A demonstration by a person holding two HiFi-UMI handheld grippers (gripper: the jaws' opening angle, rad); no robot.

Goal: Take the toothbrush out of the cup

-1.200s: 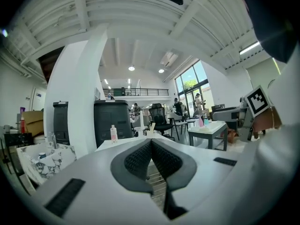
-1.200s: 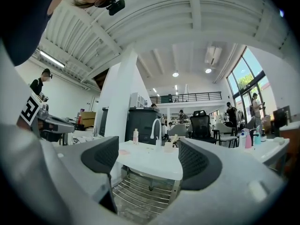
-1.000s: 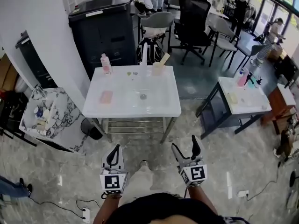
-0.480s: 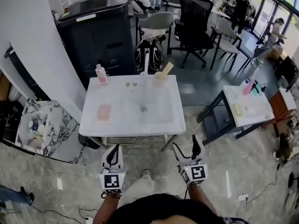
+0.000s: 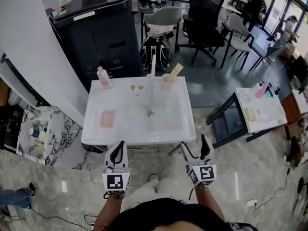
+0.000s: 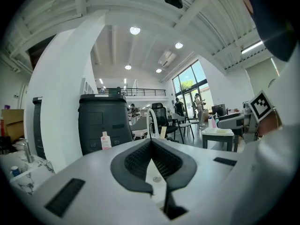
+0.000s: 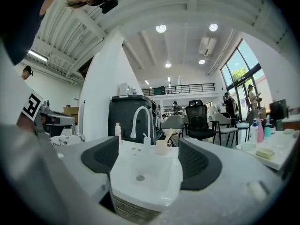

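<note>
A beige cup [image 5: 167,81] stands on the back rim of a white sink [image 5: 120,134], right of the faucet [image 5: 153,66]. A pale toothbrush [image 5: 176,70] leans out of it to the right. Both grippers hang in front of the sink's near edge, well short of the cup. My left gripper [image 5: 117,154] is shut and holds nothing. My right gripper [image 5: 195,148] is open and empty. The right gripper view frames the sink [image 7: 164,191], the cup [image 7: 161,147] and the toothbrush [image 7: 169,135] between the open jaws [image 7: 149,161]. The left gripper [image 6: 151,142] blocks most of its own view.
A pink bottle [image 5: 102,77] stands at the sink's back left and a pink soap [image 5: 107,118] lies on its left rim. A black cabinet [image 5: 96,28], a backpack [image 5: 155,49] and office chairs [image 5: 207,13] stand behind. A side table [image 5: 262,110] is right, a marble counter [image 5: 38,134] left.
The person has stepped toward the sink, so it now lies nearer both grippers. The grippers keep the same pose: left shut, right open.
</note>
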